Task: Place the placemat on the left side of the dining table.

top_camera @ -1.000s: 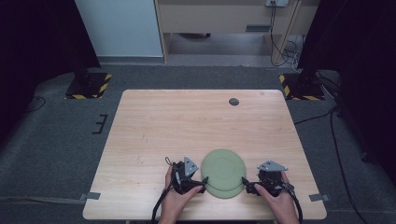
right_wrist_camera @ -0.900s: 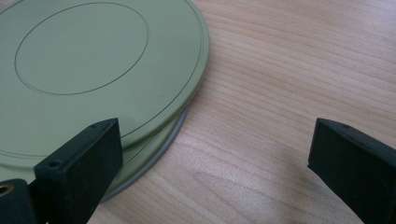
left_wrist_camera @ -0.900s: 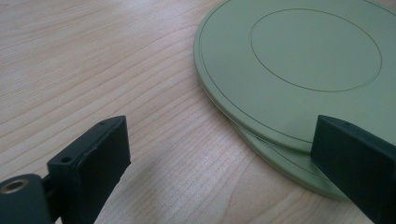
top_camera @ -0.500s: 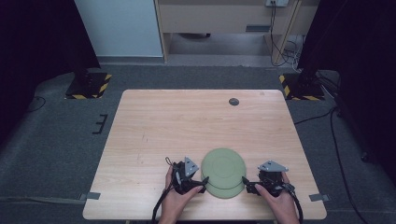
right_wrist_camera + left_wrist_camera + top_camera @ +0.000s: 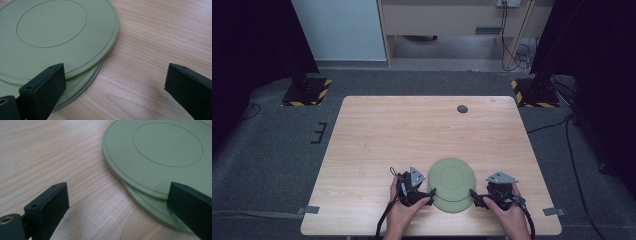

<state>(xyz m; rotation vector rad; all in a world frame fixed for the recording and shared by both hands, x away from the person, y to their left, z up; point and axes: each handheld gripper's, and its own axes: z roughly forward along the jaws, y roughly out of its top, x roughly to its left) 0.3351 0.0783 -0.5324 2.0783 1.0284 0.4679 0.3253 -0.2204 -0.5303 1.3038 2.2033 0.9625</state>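
Note:
Two flat green plates lie stacked and slightly offset near the table's front edge: the upper plate (image 5: 451,177) (image 5: 160,152) (image 5: 55,35) sits a little farther back than the lower plate (image 5: 454,206) (image 5: 155,207) (image 5: 82,80). My left gripper (image 5: 430,196) (image 5: 120,200) rests open at the stack's left rim, one jaw by the plates' edge. At the right rim my right gripper (image 5: 473,196) (image 5: 115,82) is open; its jaws have just been opening, with the plates' rim and bare wood between them and no pad pressing on anything.
The light wooden table (image 5: 412,135) stretches far beyond the plates. A small dark round disc (image 5: 462,108) lies near its far edge. Two hands hold the grippers at the front edge. Striped stand bases sit on the floor beyond the table's far corners.

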